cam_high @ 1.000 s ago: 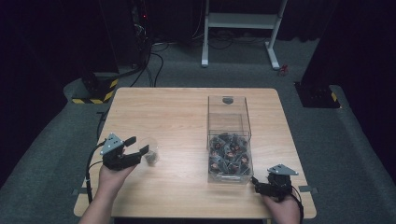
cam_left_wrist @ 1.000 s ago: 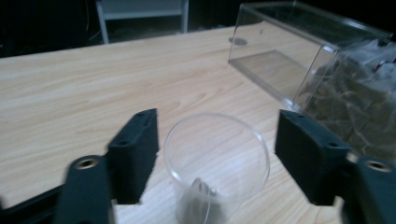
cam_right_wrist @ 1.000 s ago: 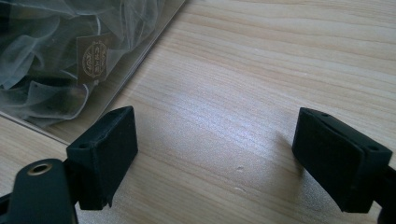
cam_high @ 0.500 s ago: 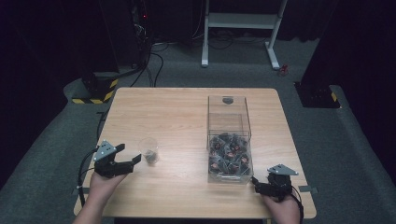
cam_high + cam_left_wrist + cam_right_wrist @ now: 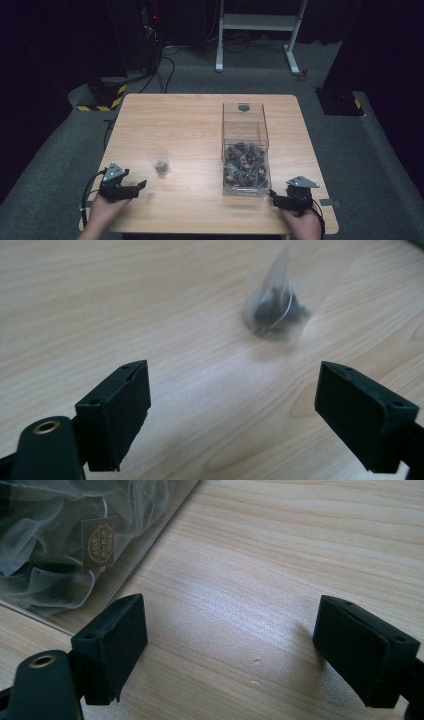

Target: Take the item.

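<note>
The left hand-held gripper (image 5: 141, 184) has drawn back, jaws just spread, from the clear cup (image 5: 159, 161).

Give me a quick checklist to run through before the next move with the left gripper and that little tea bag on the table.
1. Left gripper open with nothing between its jaws: ok.
2. Tea bag lying free on the table, ahead of the left gripper: ok.
3. Clear box standing upright with more tea bags inside: ok.
4. Right gripper open, beside the near corner of the box: ok.
5. Whether the tea bag is intact: cannot tell.
</note>
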